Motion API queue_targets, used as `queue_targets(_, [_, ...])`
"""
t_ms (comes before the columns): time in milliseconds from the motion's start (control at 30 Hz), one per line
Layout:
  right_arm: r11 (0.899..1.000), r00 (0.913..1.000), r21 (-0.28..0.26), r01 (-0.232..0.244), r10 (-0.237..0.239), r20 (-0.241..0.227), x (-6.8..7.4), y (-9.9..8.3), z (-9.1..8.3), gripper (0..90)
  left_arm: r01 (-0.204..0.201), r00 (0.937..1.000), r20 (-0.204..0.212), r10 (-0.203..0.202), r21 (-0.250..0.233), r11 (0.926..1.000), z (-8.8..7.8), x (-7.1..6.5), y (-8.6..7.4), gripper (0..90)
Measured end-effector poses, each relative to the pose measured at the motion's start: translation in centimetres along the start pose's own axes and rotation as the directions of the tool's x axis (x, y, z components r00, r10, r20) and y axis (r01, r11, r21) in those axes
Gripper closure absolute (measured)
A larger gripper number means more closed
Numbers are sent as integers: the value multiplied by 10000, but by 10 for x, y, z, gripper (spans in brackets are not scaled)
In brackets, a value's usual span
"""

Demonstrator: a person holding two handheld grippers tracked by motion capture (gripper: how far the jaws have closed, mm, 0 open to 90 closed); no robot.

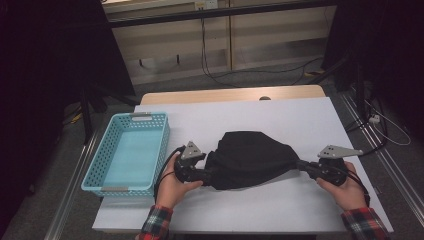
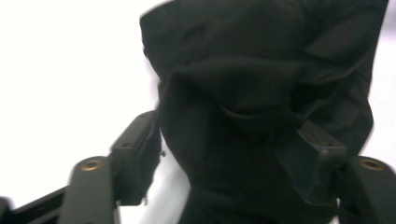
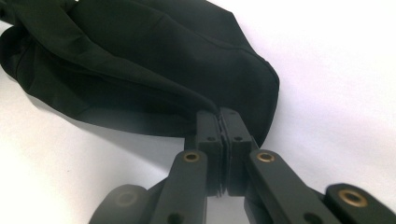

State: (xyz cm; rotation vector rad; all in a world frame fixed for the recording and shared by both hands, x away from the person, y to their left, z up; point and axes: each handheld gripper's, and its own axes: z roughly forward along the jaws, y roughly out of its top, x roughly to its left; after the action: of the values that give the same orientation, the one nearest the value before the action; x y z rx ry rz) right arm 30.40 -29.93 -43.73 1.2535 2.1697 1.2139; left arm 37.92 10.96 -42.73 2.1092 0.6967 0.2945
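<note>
The right gripper [image 1: 303, 165], seen from the high view, is pinching one corner of the crumpled black fabric garment [image 1: 250, 159], which is lying near the middle of the white sheet-covered table [image 1: 300, 120], while the left gripper [image 1: 209, 172] is reaching into the opposite bunched edge; holding both ends this way is probably meant to stretch the cloth flat or lift it toward the light-blue perforated plastic basket [image 1: 95, 172] waiting just beside the left hand [image 1: 172, 187]. In the left gripper view, the left gripper [image 2: 229, 154] is standing spread, its jaws straddling a thick fold of the black fabric garment [image 2: 261, 70] with a gap showing on one side (so the pads are not yet pressing, as far as the blur allows). In the right gripper view, the right gripper [image 3: 219, 123] is pressing its jaws together on a thin corner of the black fabric garment [image 3: 140, 70], keeping that end anchored. No brand, label or writing is showing legibly anywhere.
</note>
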Motion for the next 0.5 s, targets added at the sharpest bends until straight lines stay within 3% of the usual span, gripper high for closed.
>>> queue_targets(233, [10000,10000,0,-76,76,-53,-1,0,2,881,249,9997,19,-249,-663,9975,11,8,6,275])
queue_targets(333, [9999,9998,23,-170,170,-68,-1,0,2,881,501,9984,298,-478,-840,9952,17,10,7,308])
queue_targets(367, [9998,9998,13,-179,179,-73,-2,0,2,881,603,9968,590,-548,-968,9935,20,10,8,322])
queue_targets(500, [9997,9997,24,-229,229,-97,-3,0,3,880,619,9948,869,-535,-971,9933,28,9,11,369])
